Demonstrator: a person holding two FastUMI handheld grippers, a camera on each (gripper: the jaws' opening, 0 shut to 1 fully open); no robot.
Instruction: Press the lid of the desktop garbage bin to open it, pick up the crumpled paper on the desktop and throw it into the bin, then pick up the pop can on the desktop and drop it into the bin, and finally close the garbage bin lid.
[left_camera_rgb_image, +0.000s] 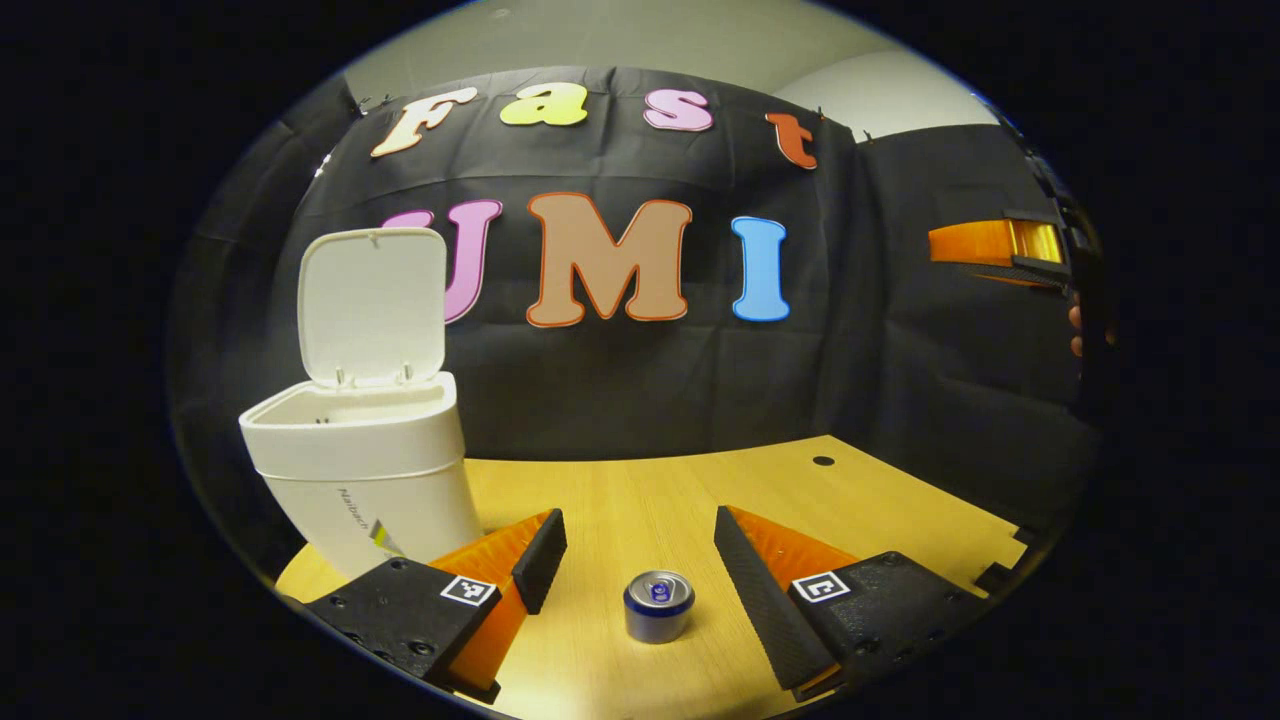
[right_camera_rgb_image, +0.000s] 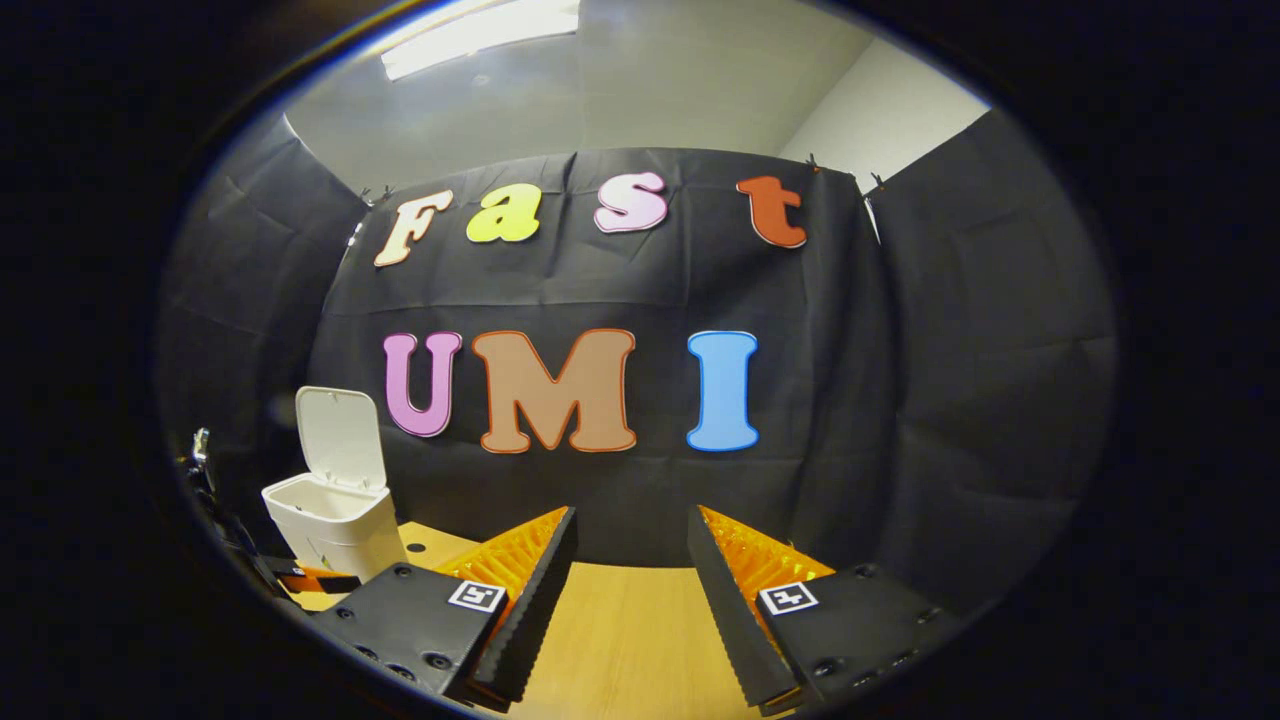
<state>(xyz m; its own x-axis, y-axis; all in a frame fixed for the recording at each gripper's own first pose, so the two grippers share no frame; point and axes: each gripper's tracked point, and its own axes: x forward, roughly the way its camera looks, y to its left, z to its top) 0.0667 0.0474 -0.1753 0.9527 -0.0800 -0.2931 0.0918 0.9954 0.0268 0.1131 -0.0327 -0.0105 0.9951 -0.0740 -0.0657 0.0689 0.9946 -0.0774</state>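
My left tool (left_camera_rgb_image: 640, 560) is spread wide with nothing in it, and the pop can (left_camera_rgb_image: 659, 605) stands right in the gap between its two fingers, not touching either one. The can is upright on the tabletop (left_camera_rgb_image: 640, 500), small and round, with a shiny silver top, a blue spot at the pull tab, and a dark blue-grey side. It looks smooth and hard, so I think my fingers could slip on it if I squeeze off-centre. A bit further out, on my left side, the garbage bin (left_camera_rgb_image: 375, 480) stands on the tabletop just past my left finger. It is white and gets narrower toward the bottom. Its lid (left_camera_rgb_image: 372, 305) stands straight up at the back, so the mouth is wide open. I cannot see down to the bottom of the bin. My right tool (right_camera_rgb_image: 630, 590) is also spread wide and holds nothing, and it hangs over bare wood, well apart from the bin, which sits small and far off to the side in the right gripper view. So here is how I judge things: the lid press is done, since the bin is open. I see no crumpled paper on the tabletop, so I guess it is already inside, but I cannot check that. The can is next: close on it, lift it, drop it in. After that the lid must be shut.
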